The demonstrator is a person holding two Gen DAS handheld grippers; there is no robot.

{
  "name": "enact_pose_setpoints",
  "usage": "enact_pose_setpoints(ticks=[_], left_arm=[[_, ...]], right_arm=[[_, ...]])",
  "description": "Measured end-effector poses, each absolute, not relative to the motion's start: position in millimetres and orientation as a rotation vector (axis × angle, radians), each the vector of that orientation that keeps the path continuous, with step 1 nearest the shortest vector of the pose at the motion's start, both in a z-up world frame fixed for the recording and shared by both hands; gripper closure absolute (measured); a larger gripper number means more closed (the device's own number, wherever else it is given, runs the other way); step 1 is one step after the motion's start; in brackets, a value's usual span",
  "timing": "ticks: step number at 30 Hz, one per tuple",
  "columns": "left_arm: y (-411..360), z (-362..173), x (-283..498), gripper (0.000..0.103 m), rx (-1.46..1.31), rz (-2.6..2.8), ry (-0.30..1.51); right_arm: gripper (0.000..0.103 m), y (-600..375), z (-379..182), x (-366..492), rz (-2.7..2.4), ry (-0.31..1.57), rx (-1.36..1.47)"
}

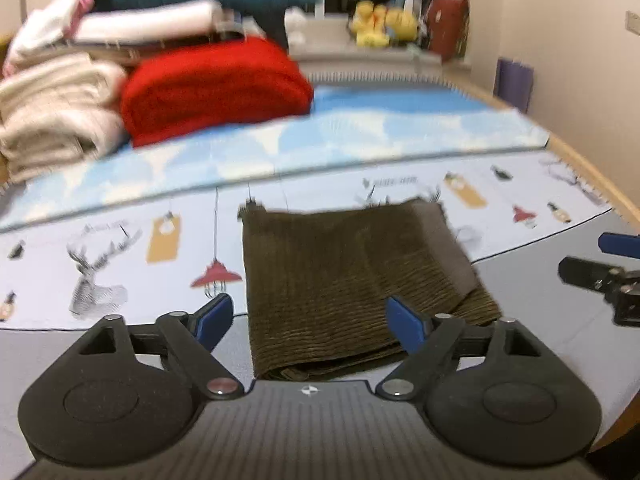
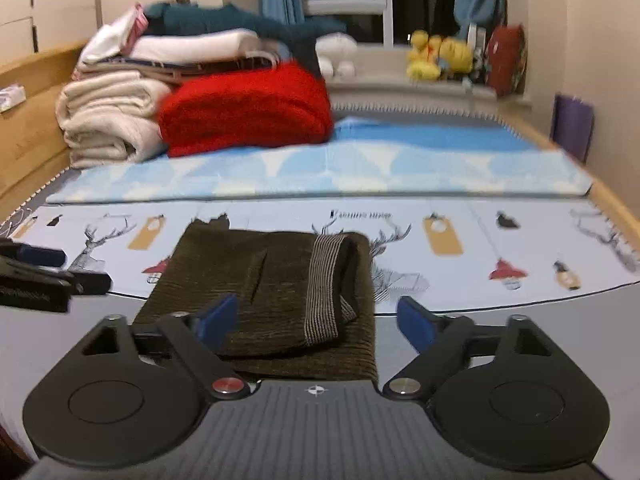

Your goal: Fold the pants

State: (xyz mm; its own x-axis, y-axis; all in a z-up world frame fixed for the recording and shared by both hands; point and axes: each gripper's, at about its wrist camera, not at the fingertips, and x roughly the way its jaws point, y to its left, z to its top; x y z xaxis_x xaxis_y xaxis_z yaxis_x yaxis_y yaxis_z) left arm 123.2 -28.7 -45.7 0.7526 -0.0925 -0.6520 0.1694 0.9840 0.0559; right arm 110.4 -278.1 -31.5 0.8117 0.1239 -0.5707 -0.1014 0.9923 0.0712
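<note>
Dark olive corduroy pants (image 1: 344, 280) lie folded into a compact rectangle on the bed's patterned sheet (image 1: 120, 248). In the right wrist view the same pants (image 2: 264, 292) show a striped waistband lining turned up on top. My left gripper (image 1: 308, 320) hangs open above the near edge of the pants, its blue pads wide apart and clear of the cloth. My right gripper (image 2: 316, 322) is open too, above the near right part of the pants, holding nothing. Each gripper shows at the edge of the other's view.
A stack of folded blankets and clothes, with a red one (image 2: 248, 108) in front, sits at the back left. A light blue mat (image 2: 320, 172) crosses the bed. Yellow plush toys (image 2: 436, 56) rest on the windowsill. A wooden bed frame (image 2: 612, 204) borders the right side.
</note>
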Motion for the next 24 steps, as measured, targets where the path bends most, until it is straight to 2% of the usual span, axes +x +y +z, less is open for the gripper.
enact_pose_setpoints(ticks=[2, 5, 8, 11, 16, 24], left_arm=[[-30, -38, 92, 0.0, 0.122, -0.133, 0.633], [-34, -49, 60, 0.0, 0.097, -0.12, 0.596], [-45, -68, 56, 0.0, 0.143, -0.153, 0.749], [-45, -66, 57, 0.0, 0.124, -0.098, 0.733], [-33, -80, 75, 0.0, 0.015, -0.039, 0.886], [-30, -84, 89, 0.0, 0.015, -0.011, 0.857]], right_arm=[[0.01, -281, -30, 91, 0.098, 0.582, 0.041], [0.009, -287, -39, 68, 0.01, 0.589, 0.12], [0.009, -284, -34, 57, -0.005, 0.521, 0.142], [0.009, -273, -36, 56, -0.044, 0.52, 0.103], [0.008, -252, -41, 58, -0.014, 0.551, 0.05], [0.007, -244, -48, 65, -0.03, 0.591, 0.012]])
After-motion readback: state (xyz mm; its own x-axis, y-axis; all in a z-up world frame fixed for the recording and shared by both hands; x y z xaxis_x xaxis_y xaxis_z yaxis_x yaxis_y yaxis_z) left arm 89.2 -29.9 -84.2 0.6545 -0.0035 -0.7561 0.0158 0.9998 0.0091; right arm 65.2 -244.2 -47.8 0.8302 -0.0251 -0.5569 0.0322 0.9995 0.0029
